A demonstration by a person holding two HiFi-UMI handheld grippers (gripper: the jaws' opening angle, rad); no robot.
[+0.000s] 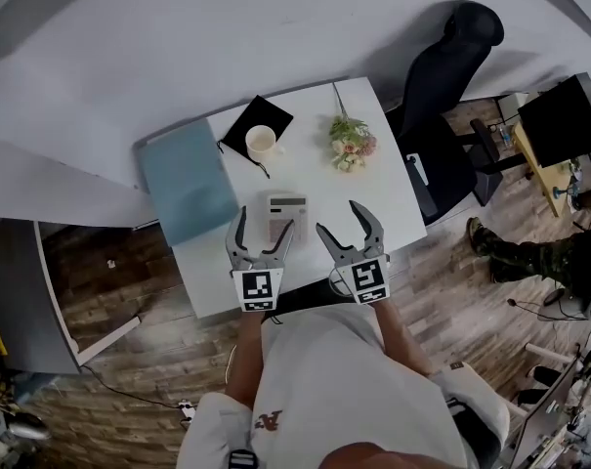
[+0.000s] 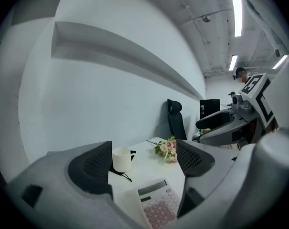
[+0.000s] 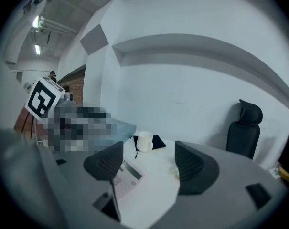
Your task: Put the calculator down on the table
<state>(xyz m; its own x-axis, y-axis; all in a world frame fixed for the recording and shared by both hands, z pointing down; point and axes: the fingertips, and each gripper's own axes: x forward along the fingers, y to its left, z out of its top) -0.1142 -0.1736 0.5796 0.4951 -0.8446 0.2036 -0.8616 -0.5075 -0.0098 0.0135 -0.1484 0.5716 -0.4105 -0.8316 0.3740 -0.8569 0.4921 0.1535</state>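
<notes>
At the left edge of the white table (image 1: 305, 179) a blue folder (image 1: 186, 179) is laid, and beside it a white cup (image 1: 261, 143) is set on a black cloth (image 1: 274, 115). The left gripper (image 1: 265, 225) is held with its jaws wide apart and nothing gripped. The calculator (image 1: 286, 218) is seen lying flat on the tabletop, keys up, just beyond those jaws and untouched. The right gripper (image 1: 339, 218) is likewise spread open and empty. A small bunch of flowers (image 1: 351, 145) is laid farther back, and a black office chair (image 1: 446, 86) is parked at the right.

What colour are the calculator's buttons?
Pink. The calculator shows best in the left gripper view.
</notes>
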